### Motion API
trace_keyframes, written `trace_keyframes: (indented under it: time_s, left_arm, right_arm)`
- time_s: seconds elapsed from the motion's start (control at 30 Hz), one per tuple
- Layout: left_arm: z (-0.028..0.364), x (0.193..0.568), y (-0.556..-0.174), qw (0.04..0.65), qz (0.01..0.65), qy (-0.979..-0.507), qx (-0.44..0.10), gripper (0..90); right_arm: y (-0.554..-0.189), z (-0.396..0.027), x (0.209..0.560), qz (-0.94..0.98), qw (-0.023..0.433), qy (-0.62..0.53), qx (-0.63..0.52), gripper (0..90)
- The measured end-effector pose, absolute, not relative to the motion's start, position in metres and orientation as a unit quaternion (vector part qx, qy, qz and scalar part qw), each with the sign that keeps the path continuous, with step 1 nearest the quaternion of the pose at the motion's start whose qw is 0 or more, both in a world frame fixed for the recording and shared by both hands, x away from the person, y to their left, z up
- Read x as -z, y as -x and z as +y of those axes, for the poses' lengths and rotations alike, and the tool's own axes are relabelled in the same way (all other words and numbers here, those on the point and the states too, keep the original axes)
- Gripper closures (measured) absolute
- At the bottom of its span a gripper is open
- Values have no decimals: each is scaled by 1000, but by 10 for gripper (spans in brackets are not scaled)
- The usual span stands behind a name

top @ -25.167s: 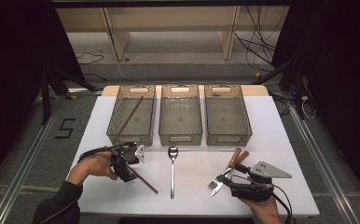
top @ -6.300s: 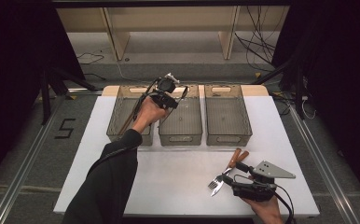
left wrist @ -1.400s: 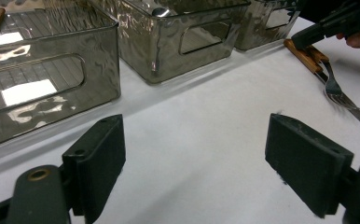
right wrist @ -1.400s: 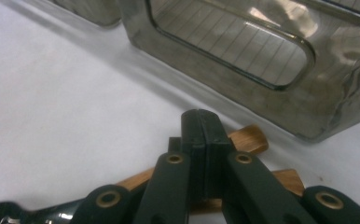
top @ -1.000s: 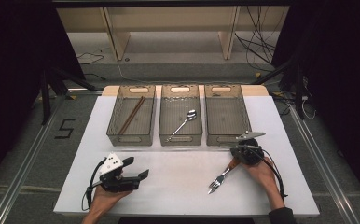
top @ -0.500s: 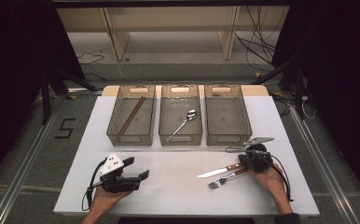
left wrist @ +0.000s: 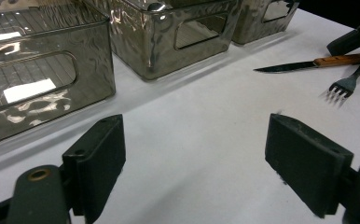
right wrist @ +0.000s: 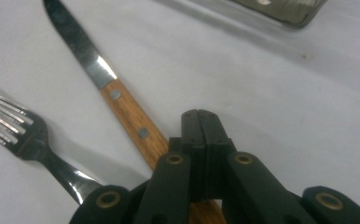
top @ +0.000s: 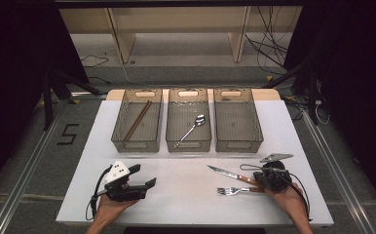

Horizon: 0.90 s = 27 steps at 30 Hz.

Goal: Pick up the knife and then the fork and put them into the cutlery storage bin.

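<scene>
A wooden-handled knife (top: pixel 230 174) lies on the white table, blade pointing up-left, with a steel fork (top: pixel 235 190) just below it. My right gripper (top: pixel 259 180) is shut and sits over the end of the knife handle. In the right gripper view the closed jaws (right wrist: pixel 200 122) meet tip to tip above the handle of the knife (right wrist: pixel 122 107), and the fork (right wrist: pixel 24 135) lies to the left. Whether the handle is pinched I cannot tell. My left gripper (top: pixel 144 176) rests open at the front left, nothing between its pads (left wrist: pixel 99 158).
Three smoky plastic bins stand in a row at the back. The left bin (top: pixel 136 145) holds brown chopsticks (top: pixel 137 119), the middle bin (top: pixel 188 145) a spoon (top: pixel 191 127), and the right bin (top: pixel 239 145) nothing. The table's front edge is close to both hands.
My right gripper has moved right and toward the front edge. The knife has swung from lying beside the fork to pointing left and up-left. The left gripper stayed still.
</scene>
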<state>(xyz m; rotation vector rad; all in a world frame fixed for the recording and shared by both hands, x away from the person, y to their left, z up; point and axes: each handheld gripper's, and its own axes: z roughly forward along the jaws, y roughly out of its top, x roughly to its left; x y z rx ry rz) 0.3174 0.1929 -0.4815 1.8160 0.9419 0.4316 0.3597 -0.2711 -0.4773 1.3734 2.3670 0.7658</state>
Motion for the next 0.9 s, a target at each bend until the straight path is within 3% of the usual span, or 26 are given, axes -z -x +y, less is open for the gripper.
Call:
trace_keyframes:
  time_s: [0.27, 0.7, 0.9]
  left_arm:
    - [193, 482, -318, 501, 390, -752, -178, 197]
    - [195, 481, -318, 506, 395, -746, -180, 194]
    - [197, 481, -318, 507, 394, -745, -180, 188]
  right_arm:
    - [-356, -272, 475, 834, 142, -461, -267, 862]
    - [-370, -256, 449, 891, 107, -360, -254, 454]
    - [-372, -244, 455, 906, 96, -346, -224, 405]
